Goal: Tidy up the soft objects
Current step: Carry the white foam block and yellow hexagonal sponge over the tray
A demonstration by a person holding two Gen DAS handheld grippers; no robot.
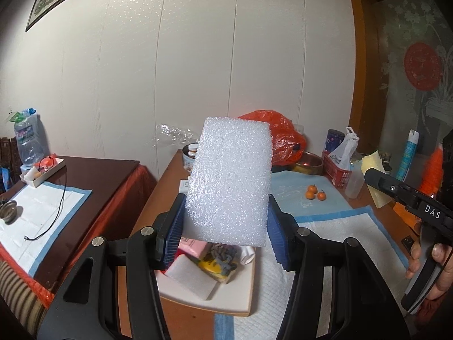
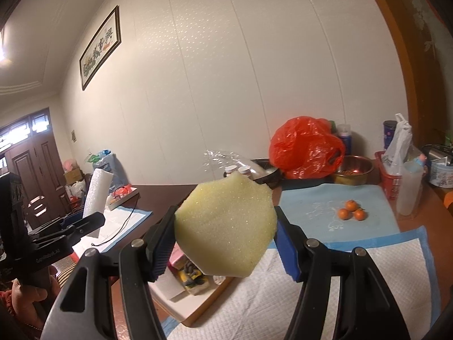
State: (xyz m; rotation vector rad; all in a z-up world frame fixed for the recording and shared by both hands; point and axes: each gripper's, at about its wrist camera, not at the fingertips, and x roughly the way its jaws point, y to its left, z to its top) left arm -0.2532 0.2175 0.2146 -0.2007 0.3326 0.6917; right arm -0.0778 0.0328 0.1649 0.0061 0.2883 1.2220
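Three small oranges (image 2: pixel 352 210), one red plastic bag (image 2: pixel 307 147), one white foam slab (image 1: pixel 230 181), one yellow sponge (image 2: pixel 225 228).

Main table (image 1: pixel 172 170): brown wooden top, set against the wall.
White pad (image 1: pixel 368 243): spread on the near part of the table, edged in blue.
Blue cloth (image 1: pixel 294 195): laid flat behind the pad.
Oranges (image 1: pixel 314 192): three were seen grouped on the blue cloth.
White tray (image 1: pixel 240 291): placed at the pad's left edge.
Far edge: an orange bag (image 2: pixel 305 147), a metal bowl (image 2: pixel 354 170) and a red basket (image 1: pixel 337 171) were ranged there.
Side table (image 1: pixel 93 175): dark top, covered by another pad (image 1: pixel 39 212).
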